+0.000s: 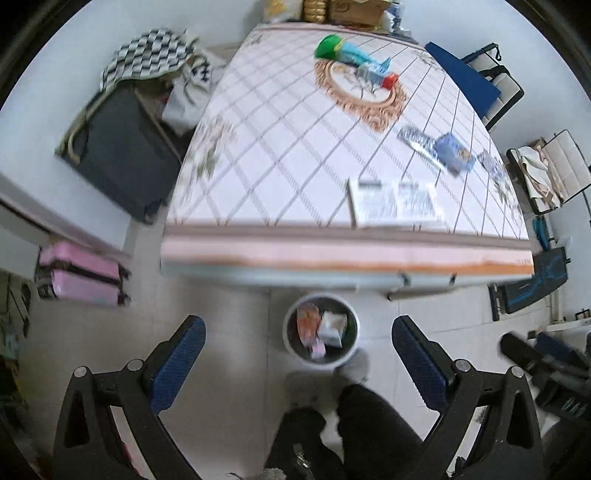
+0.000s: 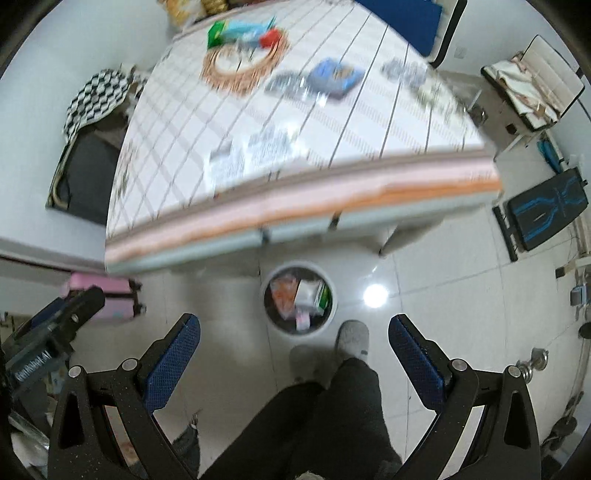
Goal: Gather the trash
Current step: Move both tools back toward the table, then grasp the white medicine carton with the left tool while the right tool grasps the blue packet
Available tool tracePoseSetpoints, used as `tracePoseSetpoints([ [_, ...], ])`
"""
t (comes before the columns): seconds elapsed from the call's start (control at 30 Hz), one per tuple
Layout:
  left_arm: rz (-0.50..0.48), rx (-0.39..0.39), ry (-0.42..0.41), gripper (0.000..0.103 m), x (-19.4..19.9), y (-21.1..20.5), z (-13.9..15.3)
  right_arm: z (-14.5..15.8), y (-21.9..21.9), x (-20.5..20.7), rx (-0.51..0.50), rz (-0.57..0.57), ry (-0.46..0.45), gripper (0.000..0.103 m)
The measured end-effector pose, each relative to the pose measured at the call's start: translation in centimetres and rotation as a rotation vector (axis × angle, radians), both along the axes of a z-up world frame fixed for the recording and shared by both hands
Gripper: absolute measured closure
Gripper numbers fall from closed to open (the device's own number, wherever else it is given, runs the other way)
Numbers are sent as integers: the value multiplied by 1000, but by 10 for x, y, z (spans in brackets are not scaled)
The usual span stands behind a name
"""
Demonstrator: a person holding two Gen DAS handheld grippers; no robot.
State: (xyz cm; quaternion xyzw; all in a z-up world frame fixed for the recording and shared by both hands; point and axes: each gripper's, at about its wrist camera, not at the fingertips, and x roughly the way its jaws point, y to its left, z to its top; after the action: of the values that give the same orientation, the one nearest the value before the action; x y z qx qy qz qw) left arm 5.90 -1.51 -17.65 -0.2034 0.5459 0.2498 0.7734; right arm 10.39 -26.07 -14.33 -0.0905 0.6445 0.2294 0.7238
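A round white trash bin [image 1: 320, 334] stands on the floor in front of the table and holds several cartons and wrappers; it also shows in the right wrist view [image 2: 300, 302]. On the table [image 1: 280, 173] lie a printed paper sheet [image 1: 395, 202], a blue packet [image 1: 453, 150], a foil wrapper [image 1: 416, 139] and a green-and-blue bottle [image 1: 349, 55]. My left gripper [image 1: 298, 356] is open and empty, high above the bin. My right gripper [image 2: 294, 354] is open and empty, above the floor near the bin.
A pink suitcase [image 1: 83, 275] lies on the floor at the left, a dark case [image 1: 118, 151] beyond it. Folding chairs [image 1: 480, 81] stand at the table's right side. The person's legs and slippers [image 2: 351, 341] are beside the bin. Boxes [image 1: 354, 11] stand behind the table.
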Motion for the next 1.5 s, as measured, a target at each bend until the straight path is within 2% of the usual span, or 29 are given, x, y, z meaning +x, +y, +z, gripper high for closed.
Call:
tracePoseSetpoints([
  [0.1, -70, 75, -13, 0, 40, -1, 4, 9, 11, 45, -10, -3, -27, 0],
  [0.17, -175, 135, -1, 0, 69, -3, -1, 10, 15, 73, -19, -13, -32, 0],
  [0.27, -390, 244, 89, 0, 117, -15, -22, -3, 19, 122, -35, -17, -17, 0],
  [0.37, -588, 312, 213, 0, 159, -24, -53, -33, 17, 167, -78, -13, 30, 0],
  [0.5, -811, 301, 364, 0, 202, -34, -100, -77, 4, 212, -104, -29, 122, 0],
  [0.6, -904, 284, 427, 1, 222, -37, -122, -105, -6, 239, -119, -45, 187, 0],
  [0.63, -848, 368, 463, 1, 228, -36, -127, -112, -8, 244, -123, -45, 205, 0],
  [0.67, -871, 346, 466, 1, 233, -36, -130, -119, -10, 250, -126, -44, 226, 0],
  [0.7, -895, 326, 462, 5, 237, -36, -133, -124, -12, 254, -132, -41, 238, 0],
  [0.73, -907, 301, 461, 15, 240, -36, -135, -129, -13, 258, -137, -36, 249, 0],
  [0.8, -909, 200, 462, 23, 247, -29, -137, -135, -14, 265, -143, -29, 268, 0],
  [0.9, -864, 152, 428, 24, 253, -20, -133, -139, -11, 278, -140, -19, 283, 0],
  [0.97, -780, 104, 402, 26, 257, -12, -129, -137, -7, 287, -123, -23, 281, 0],
  [1.03, -607, 55, 339, 35, 261, 6, -119, -134, -1, 297, -93, -30, 277, 0],
  [1.07, -474, 6, 297, 39, 261, 19, -113, -132, 5, 302, -71, -36, 278, 0],
  [1.1, -327, -60, 258, 39, 259, 34, -108, -130, 11, 307, -51, -43, 279, 0],
  [1.17, -43, -243, 132, 39, 247, 64, -104, -128, 21, 316, -24, -61, 279, 0],
  [1.2, 61, -283, 98, 39, 241, 74, -106, -128, 29, 321, -7, -69, 281, 0],
  [1.23, 107, -287, 93, 39, 239, 78, -107, -130, 38, 327, 10, -77, 283, 0],
  [1.33, 128, -240, 98, 39, 239, 77, -108, -136, 64, 339, 32, -100, 298, 0],
  [1.43, -16, -137, 141, 37, 249, 62, -104, -143, 89, 345, 28, -94, 297, 2],
  [1.47, -72, -98, 168, 37, 253, 55, -103, -147, 91, 348, 23, -84, 293, 8],
  [1.5, -123, -67, 191, 37, 255, 51, -103, -150, 99, 350, 6, -67, 283, 30],
])
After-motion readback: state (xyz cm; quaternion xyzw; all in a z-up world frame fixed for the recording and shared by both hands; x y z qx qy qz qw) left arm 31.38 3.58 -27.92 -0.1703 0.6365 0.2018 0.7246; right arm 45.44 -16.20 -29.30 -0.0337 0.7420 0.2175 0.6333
